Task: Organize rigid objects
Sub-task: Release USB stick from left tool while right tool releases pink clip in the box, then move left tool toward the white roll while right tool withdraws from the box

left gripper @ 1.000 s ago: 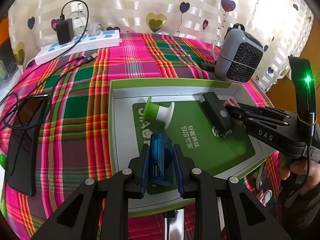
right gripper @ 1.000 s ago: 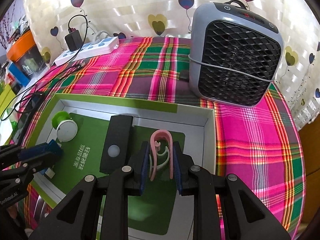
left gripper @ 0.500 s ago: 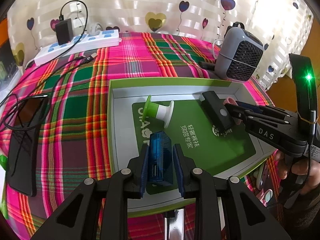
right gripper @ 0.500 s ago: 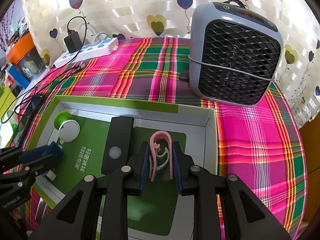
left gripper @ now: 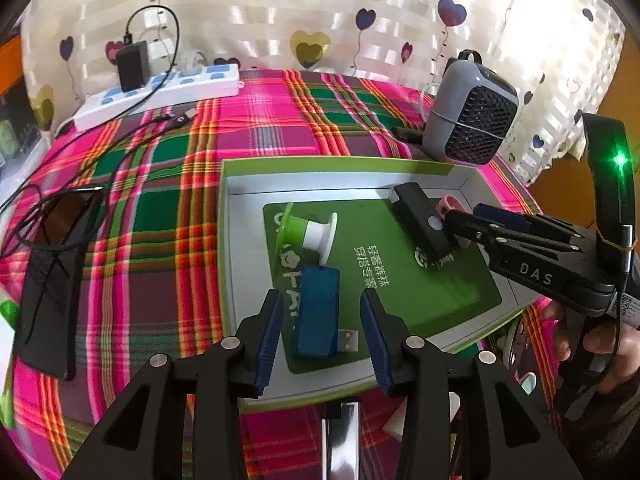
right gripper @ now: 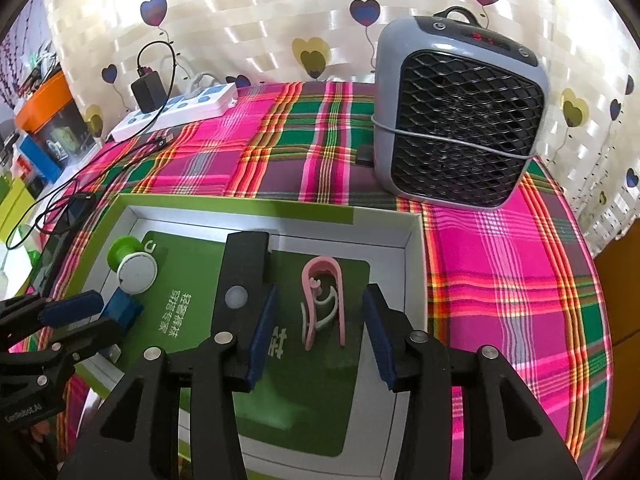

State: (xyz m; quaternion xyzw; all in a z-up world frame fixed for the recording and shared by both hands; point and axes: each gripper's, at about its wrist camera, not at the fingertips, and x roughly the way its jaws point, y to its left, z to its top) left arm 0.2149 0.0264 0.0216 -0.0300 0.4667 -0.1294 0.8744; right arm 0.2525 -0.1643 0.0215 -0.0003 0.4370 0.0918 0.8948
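Observation:
A green-rimmed shallow box (left gripper: 320, 165) (right gripper: 236, 205) lies on the plaid cloth. In it a blue USB device (left gripper: 318, 312) (right gripper: 122, 307) lies flat between the pads of my left gripper (left gripper: 322, 326), whose jaws are opening and stand clear of it. A pink clip (right gripper: 323, 302) (left gripper: 448, 205) lies between the pads of my right gripper (right gripper: 318, 334), whose jaws are also opening with gaps on both sides. A black oblong device (left gripper: 420, 222) (right gripper: 242, 276) and a green-and-white spool (left gripper: 308, 232) (right gripper: 132, 266) lie in the box too.
A grey fan heater (right gripper: 456, 120) (left gripper: 472, 116) stands behind the box at the right. A white power strip (left gripper: 160, 94) with a black adapter sits at the back left. A black phone (left gripper: 50, 280) with cables lies left of the box. A hand (left gripper: 600, 344) holds the right gripper.
Both grippers have opened. The blue USB device, held on edge before, now lies flat in the box. The pink clip, gripped before, now rests free on the box floor.

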